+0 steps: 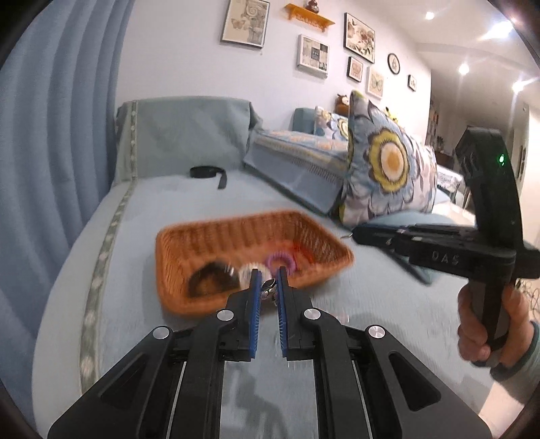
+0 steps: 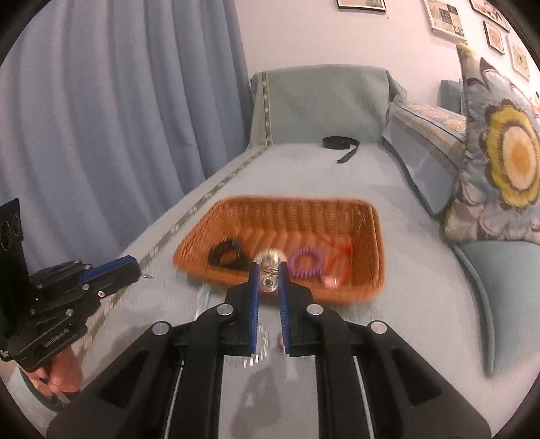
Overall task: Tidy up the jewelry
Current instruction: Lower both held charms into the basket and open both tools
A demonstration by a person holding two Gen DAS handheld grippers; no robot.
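Left tongs (image 1: 269, 280): near the front edge of the basket, the blue pads (image 1: 255, 304) drawn close and pinching a small silver piece (image 1: 269, 286). From the right wrist view a little metal hook pokes out of their tip (image 2: 145, 276).

Right tongs (image 2: 269, 273): also at the front edge of the basket, pads (image 2: 283, 304) close together with a round silver piece (image 2: 269, 281) pinched between them. It looks like a ring or a charm, but the blur does not let me be sure.

Hands: the right hand (image 1: 486, 324) grips the black handle of its tool; the left hand (image 2: 59, 375) shows low in the other view.

Wicker basket (image 2: 337, 216): orange-brown, rectangular, lying on the covered sofa seat (image 2: 422, 304), just beyond both tongs.

Inside the basket, from left to right: a black hair band (image 2: 224, 256), a whitish shiny piece (image 2: 270, 256), a purple spiral hair tie (image 2: 306, 261), a thin red cord (image 2: 341, 251) with a small pink thing (image 2: 330, 282) at the front wall.

Flowered cushion (image 2: 499, 162): standing at the right side, well apart from the basket.

Black strap (image 2: 341, 143): lying coiled on the seat far behind the basket, near the draped armrest (image 2: 320, 104).

Blue curtain (image 2: 118, 118): hanging along the left side.

Framed pictures (image 1: 359, 37): on the far wall, with a small orange shelf (image 1: 308, 17) among them.
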